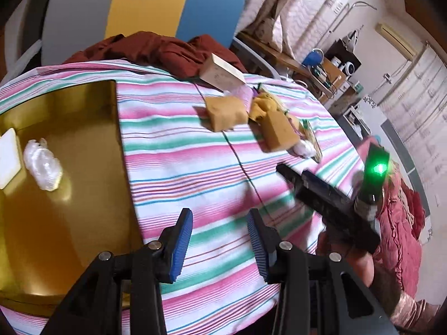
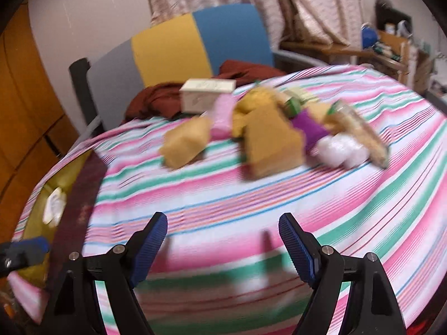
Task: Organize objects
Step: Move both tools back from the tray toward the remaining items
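Note:
A heap of small objects lies on the striped cloth: two tan blocks (image 2: 185,142) (image 2: 272,145), a white box (image 2: 206,95), a purple item (image 2: 310,129), white plastic wads (image 2: 342,148) and a long packet (image 2: 363,134). In the left wrist view the blocks (image 1: 227,111) (image 1: 280,132) and box (image 1: 222,75) lie ahead. A gold tray (image 1: 69,145) at left holds a clear plastic wad (image 1: 43,164) and a white card (image 1: 8,159). My left gripper (image 1: 220,240) is open and empty over the cloth beside the tray. My right gripper (image 2: 223,248) is open and empty, short of the heap; it also shows in the left wrist view (image 1: 321,189).
A round table under a pink, green and white striped cloth (image 2: 251,201). A chair with grey, yellow and blue back (image 2: 178,50) stands behind, with dark red fabric (image 2: 156,97) on it. Curtains and a cluttered shelf (image 2: 391,44) at the back right. The gold tray (image 2: 42,195) shows at left.

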{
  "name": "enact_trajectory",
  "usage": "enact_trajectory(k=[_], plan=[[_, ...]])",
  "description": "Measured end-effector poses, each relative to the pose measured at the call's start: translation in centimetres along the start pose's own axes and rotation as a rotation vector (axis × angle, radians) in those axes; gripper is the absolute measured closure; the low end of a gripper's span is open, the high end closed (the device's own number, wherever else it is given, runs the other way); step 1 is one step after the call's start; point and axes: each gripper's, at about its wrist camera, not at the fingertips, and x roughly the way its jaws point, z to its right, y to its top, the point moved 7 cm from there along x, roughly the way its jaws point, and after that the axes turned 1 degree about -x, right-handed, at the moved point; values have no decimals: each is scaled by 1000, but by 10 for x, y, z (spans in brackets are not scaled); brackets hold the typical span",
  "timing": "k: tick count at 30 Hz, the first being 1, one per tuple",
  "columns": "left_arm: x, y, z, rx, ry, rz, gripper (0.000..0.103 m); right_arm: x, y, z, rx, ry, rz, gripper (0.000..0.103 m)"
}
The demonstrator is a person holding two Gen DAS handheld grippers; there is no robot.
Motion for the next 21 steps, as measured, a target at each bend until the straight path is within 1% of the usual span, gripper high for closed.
enact_trajectory(k=[5, 7, 9, 12, 14, 15, 16, 17, 19, 21], plan=[[10, -3, 11, 19, 4, -29, 62, 8, 37, 26, -42, -87, 77, 20], [13, -5, 14, 26, 13, -42, 62, 15, 50, 31, -47, -107, 82, 20], [15, -6, 17, 34, 21, -51, 62, 22, 62, 34, -57, -107, 91, 20], [15, -5, 19, 42, 36, -54, 62, 36, 72, 35, -105, -116, 82, 22], [16, -4, 20, 43, 43, -52, 62, 45, 71, 35, -121, -125, 67, 29], [16, -4, 20, 43, 45, -51, 62, 51, 69, 36, -125, -123, 54, 31], [17, -4, 20, 44, 46, -51, 62, 55, 67, 36, -124, -118, 43, 36], [18, -3, 21, 44, 45, -53, 62, 59, 65, 38, -120, -106, 29, 42], [21, -3, 21, 44, 51, -59, 62, 62, 61, 39, -114, -96, 20, 49], [26, 0, 22, 37, 49, -68, 62, 61, 60, 39, -116, -82, 24, 51]])
